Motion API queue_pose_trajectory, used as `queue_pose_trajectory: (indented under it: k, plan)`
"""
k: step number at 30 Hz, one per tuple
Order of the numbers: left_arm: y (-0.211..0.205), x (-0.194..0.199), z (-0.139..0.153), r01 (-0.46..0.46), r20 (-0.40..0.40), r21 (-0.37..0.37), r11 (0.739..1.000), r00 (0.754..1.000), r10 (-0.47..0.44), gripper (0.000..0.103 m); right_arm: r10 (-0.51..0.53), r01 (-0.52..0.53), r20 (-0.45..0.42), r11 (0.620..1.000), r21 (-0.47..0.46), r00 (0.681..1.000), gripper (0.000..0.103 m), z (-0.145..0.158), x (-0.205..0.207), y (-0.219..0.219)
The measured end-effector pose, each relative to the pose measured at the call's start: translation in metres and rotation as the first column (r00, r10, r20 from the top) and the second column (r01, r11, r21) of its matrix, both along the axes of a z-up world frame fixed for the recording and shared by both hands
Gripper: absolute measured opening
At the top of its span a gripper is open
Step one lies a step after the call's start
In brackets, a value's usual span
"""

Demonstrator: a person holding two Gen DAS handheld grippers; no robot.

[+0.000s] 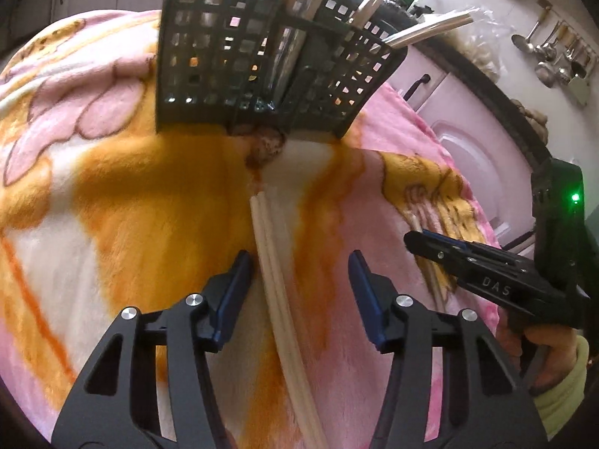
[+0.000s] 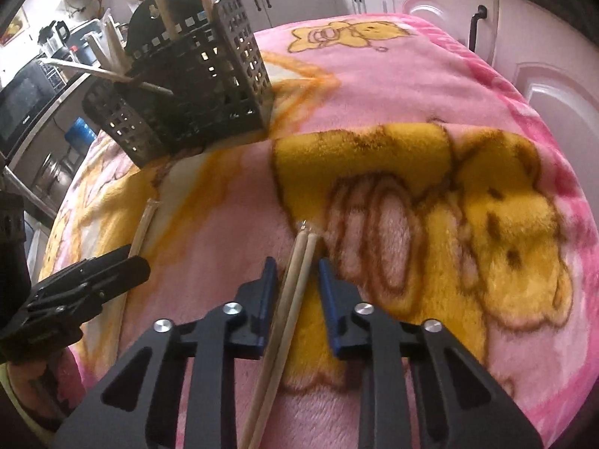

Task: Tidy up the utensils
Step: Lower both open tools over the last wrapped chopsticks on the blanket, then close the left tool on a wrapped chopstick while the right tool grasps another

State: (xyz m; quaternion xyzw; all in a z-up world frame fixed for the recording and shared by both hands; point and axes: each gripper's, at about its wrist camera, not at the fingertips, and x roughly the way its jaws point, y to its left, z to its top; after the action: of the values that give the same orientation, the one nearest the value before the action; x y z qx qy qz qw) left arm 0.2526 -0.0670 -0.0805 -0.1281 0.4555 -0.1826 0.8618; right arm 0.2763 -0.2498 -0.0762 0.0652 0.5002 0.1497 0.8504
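Pickup step, both sides. Left gripper (image 1: pixel 299 280) spread around white chopsticks (image 1: pixel 277 273), pads clear. Right gripper (image 2: pixel 297 284) narrowed around tan chopsticks (image 2: pixel 299 262), not yet pinching. Both pairs flat on blanket (image 2: pixel 411 93), near side of black caddy (image 2: pixel 187 75). Next: clamp, lift, drop upright into caddy.

- My right gripper (image 2: pixel 297 288) points down at the pink bear blanket (image 2: pixel 430 86), jaws apart, straddling a pair of pale chopsticks (image 2: pixel 295 280); I see a gap on each side, pads not pressing.
- Left of it, my left gripper (image 2: pixel 88 280) sits low beside another chopstick pair (image 2: pixel 144 224).
- Beyond both, up left, the black slotted utensil holder (image 2: pixel 194 89) stands with chopsticks inside.
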Motion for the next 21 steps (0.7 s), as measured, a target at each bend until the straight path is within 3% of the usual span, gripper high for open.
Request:
queue_pose_trajectory:
  k: [10, 14, 21]
  plan:
    - [-0.015, 0.028, 0.001, 0.008, -0.011, 0.092, 0.996, 1.000, -0.007, 0.043, -0.024, 0.024, -0.005, 0.996, 0.086, 1.000, 0.012, 0.000, -0.001, -0.009]
    - [-0.010, 0.030, -0.001, -0.010, -0.002, 0.142, 0.990, 1.000, 0.011, 0.013, -0.021, 0.016, 0.028, 0.986, 0.168, 0.999, 0.011, 0.007, -0.010, -0.011]
    - [0.009, 0.017, 0.003, -0.027, 0.009, 0.067, 0.997, 1.000, 0.027, 0.004, 0.000, -0.021, 0.135, 0.988, 0.156, 0.991, 0.010, 0.030, -0.032, 0.005]
